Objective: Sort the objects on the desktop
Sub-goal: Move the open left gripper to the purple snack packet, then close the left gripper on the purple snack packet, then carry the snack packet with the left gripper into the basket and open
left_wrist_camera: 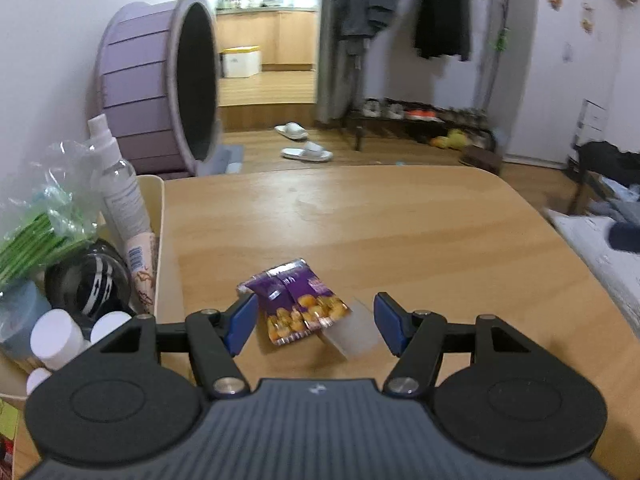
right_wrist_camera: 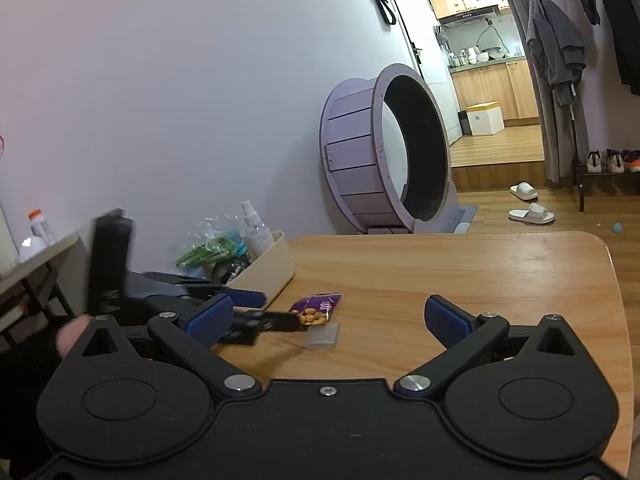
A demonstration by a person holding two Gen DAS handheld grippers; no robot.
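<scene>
A big purple cat wheel (right_wrist_camera: 384,152) stands against the white wall, past the table's far edge. Two white slippers (right_wrist_camera: 531,213) lie apart on the wood floor. Dark clothes (left_wrist_camera: 440,12) hang on a rack above a low shoe rack (left_wrist_camera: 416,118). Through the doorway, a white box (right_wrist_camera: 485,118) sits before kitchen cabinets.

Nothing I can actually read. The purple snack packet (left_wrist_camera: 298,304) in front of my claw has pale characters printed near its top, but they are blurred past reading. The clear spray bottle (left_wrist_camera: 120,188) in the beige bin (left_wrist_camera: 160,240) carries a printed label, too small to make out. A tube (left_wrist_camera: 140,264) beside it shows a barcode, digits unreadable.
</scene>
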